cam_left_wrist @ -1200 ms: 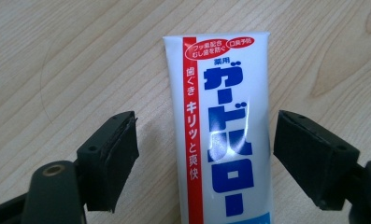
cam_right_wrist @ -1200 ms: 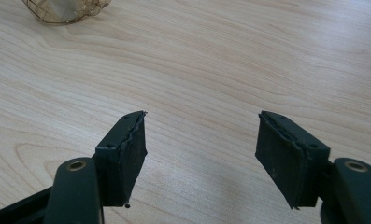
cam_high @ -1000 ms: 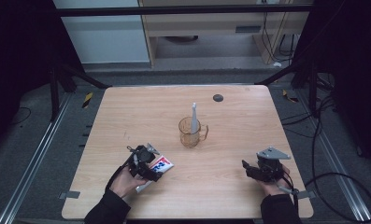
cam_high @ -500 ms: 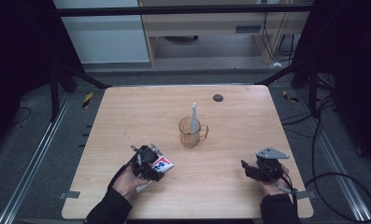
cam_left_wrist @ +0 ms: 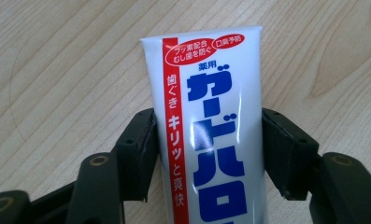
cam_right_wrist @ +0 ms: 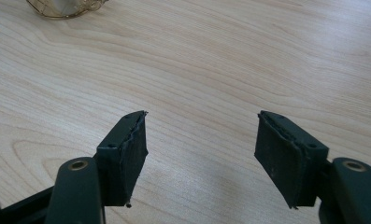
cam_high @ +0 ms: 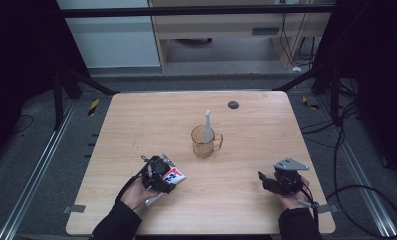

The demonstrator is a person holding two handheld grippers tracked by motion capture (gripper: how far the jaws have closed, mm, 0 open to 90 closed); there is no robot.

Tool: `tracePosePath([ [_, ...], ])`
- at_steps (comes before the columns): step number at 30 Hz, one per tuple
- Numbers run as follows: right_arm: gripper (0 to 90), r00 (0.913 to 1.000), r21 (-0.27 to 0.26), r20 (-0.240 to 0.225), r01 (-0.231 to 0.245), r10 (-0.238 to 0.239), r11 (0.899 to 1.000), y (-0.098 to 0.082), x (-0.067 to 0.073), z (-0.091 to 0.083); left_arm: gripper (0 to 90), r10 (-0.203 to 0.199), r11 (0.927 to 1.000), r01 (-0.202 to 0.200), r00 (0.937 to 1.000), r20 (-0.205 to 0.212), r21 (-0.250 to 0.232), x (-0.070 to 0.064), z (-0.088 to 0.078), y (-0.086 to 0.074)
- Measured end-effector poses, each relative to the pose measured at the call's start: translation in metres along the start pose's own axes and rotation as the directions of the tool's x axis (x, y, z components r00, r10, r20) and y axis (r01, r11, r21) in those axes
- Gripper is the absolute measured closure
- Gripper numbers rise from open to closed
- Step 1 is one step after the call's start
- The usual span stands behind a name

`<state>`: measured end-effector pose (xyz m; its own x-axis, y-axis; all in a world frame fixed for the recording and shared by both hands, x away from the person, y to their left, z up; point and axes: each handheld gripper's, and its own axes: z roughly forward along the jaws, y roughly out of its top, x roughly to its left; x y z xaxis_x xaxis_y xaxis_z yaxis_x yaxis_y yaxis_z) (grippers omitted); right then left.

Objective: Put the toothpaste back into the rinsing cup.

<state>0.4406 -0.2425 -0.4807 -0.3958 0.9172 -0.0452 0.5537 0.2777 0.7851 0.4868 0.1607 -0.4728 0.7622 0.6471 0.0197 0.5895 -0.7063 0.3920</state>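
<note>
A white toothpaste tube (cam_high: 174, 175) with blue and red print lies at the table's front left, and my left gripper (cam_high: 162, 176) is shut on it. In the left gripper view the tube (cam_left_wrist: 211, 140) sits between the two black jaws, which press on both its sides just above the wood. My right gripper (cam_high: 264, 181) rests low over the front right of the table, open. Its jaws (cam_right_wrist: 199, 140) stand wide apart with bare wood between them. An amber glass mug (cam_high: 204, 142) with a white toothbrush (cam_high: 207, 122) upright in it stands mid-table.
The light wooden table (cam_high: 136, 120) has a small dark disc (cam_high: 233, 104) near its far edge. The mug's base (cam_right_wrist: 64, 7) shows at the top left of the right gripper view. Dark floor, cables and metal frame legs surround the table.
My left gripper has shifted slightly to the right with the toothpaste tube held in it. The right gripper has stayed where it was.
</note>
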Motion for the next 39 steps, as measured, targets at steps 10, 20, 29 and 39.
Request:
tracePosePath([
  [10, 35.4, 1.0, -0.004, -0.001, 0.001, -0.001, 1.0, 0.0, -0.001, 0.0, 57.2, -0.021, 0.9996, 0.021, 0.9991, 0.036, -0.018, 0.004, -0.007, -0.001],
  [20, 37.2, 1.0, -0.008, -0.002, -0.002, 0.002, 1.0, -0.001, -0.002, -0.001, 67.5, -0.018, 0.9977, 0.021, 0.9991, 0.038, -0.065, 0.006, -0.019, -0.006],
  [29, 37.4, 1.0, -0.022, 0.005, -0.003, 0.003, 1.0, -0.001, -0.004, -0.003, 68.1, -0.063, 0.9731, 0.072, 0.997, 0.045, -0.219, 0.013, -0.049, -0.01],
  [39, 37.2, 0.9999, -0.033, 0.01, -0.006, 0.006, 0.999, -0.002, -0.002, -0.004, 68.3, -0.067, 0.956, 0.074, 0.9971, 0.035, -0.284, 0.017, -0.063, -0.004],
])
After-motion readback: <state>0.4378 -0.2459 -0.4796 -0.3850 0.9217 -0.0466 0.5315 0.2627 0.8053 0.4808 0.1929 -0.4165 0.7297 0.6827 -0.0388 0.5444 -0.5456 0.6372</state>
